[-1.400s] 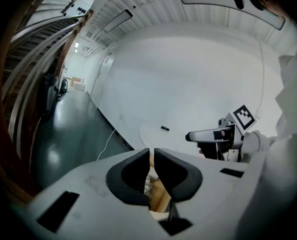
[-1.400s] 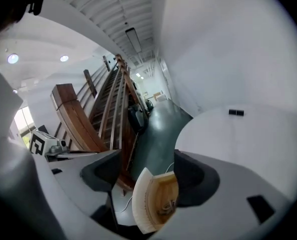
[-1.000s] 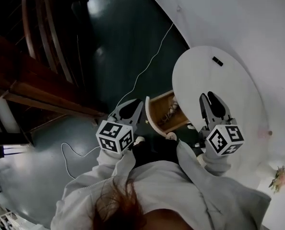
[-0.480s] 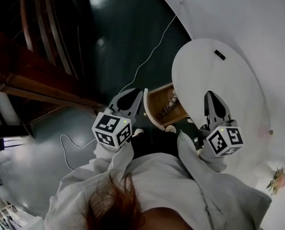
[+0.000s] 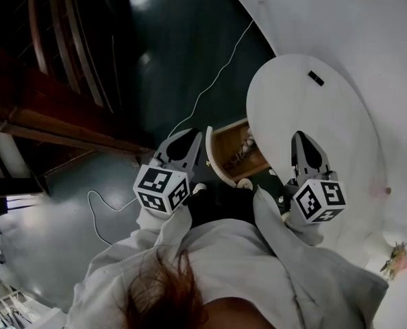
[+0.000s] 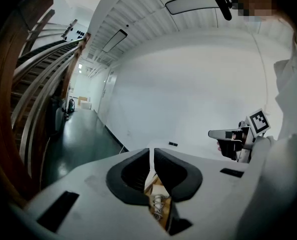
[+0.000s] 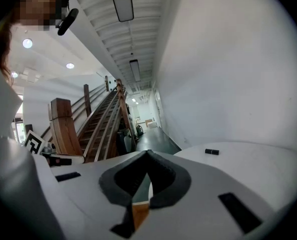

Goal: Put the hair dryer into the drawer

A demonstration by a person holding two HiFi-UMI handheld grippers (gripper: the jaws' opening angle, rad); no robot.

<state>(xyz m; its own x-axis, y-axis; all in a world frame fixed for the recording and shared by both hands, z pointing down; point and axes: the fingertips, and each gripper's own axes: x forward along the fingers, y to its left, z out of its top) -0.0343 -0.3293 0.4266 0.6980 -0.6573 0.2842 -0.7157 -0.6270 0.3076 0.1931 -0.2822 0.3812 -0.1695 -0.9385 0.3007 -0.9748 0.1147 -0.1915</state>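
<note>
Under the round white table (image 5: 340, 115) a wooden drawer (image 5: 225, 157) stands pulled out. Inside it lies a pale thing with a coiled white cord (image 6: 158, 204); I cannot tell whether it is the hair dryer. My left gripper (image 5: 195, 134) hovers just left of the drawer's front, its jaws together and empty, and the left gripper view looks down into the drawer (image 6: 157, 186). My right gripper (image 5: 301, 137) hangs over the table top to the right of the drawer, shut on nothing. Its jaws have just closed.
A small black object (image 5: 316, 78) lies on the far part of the table. A white cable (image 5: 210, 91) runs across the dark floor from the wall towards the drawer. A wooden staircase railing (image 5: 53, 101) stands at the left. A small flower (image 5: 397, 256) sits at the lower right.
The right gripper's jaws, apart a second ago, have come together with nothing between them, and that gripper has sunk slightly. The left gripper has stayed in place.
</note>
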